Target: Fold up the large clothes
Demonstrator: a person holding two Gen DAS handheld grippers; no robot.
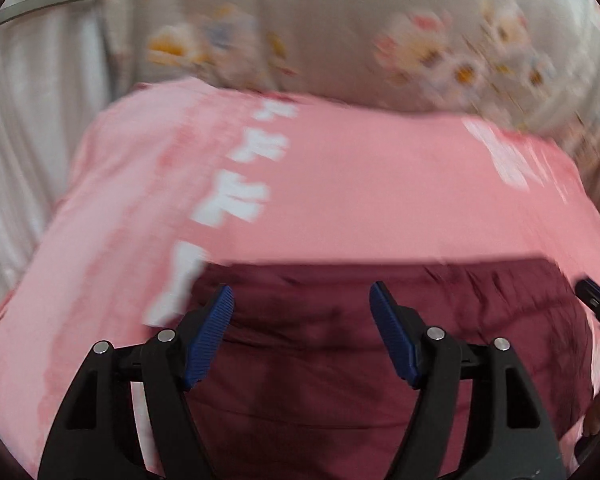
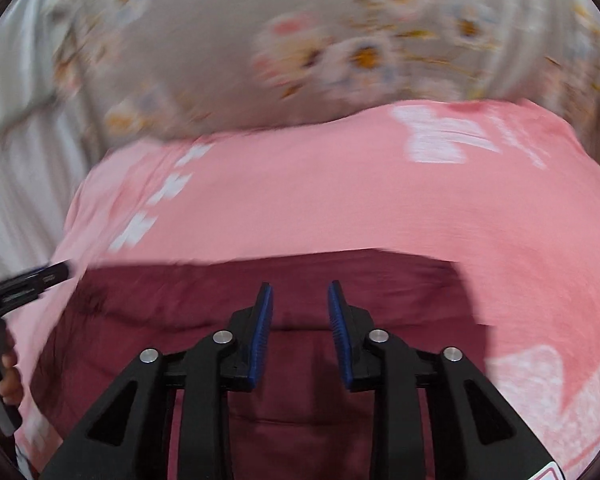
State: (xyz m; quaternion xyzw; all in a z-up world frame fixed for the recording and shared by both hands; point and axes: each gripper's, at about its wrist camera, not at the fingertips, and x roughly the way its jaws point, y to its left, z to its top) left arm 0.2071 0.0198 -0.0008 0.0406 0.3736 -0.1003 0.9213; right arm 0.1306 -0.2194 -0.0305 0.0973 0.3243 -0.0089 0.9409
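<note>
A dark red garment (image 1: 380,344) lay folded flat in the lower middle of both views, resting on a pink blanket (image 1: 360,200) with white printed marks, which in turn covered a bed with a flowered sheet (image 1: 340,40) across the top of each frame. The blanket probably served as a smooth, even working surface, so the cloth could be slid and creased without catching.

The left gripper (image 1: 302,332) hovered over the garment with its blue pads set wide apart and nothing between them. The right gripper (image 2: 300,332) hung over the same cloth with its pads closer together, a clear gap between them, also holding nothing. Each tool showed at the edge of the other's view (the right one at the far right of the left view, the left one at the far left of the right view), so they stood on either side of the garment, likely ready to take two corners at once.

The garment's far edge ran straight across mid-frame, with its right corner squared off in the right view. Pink blanket lay open beyond that edge and on both sides, giving room to fold forward. Both pictures were blurred by motion, so seams could not be made out.
</note>
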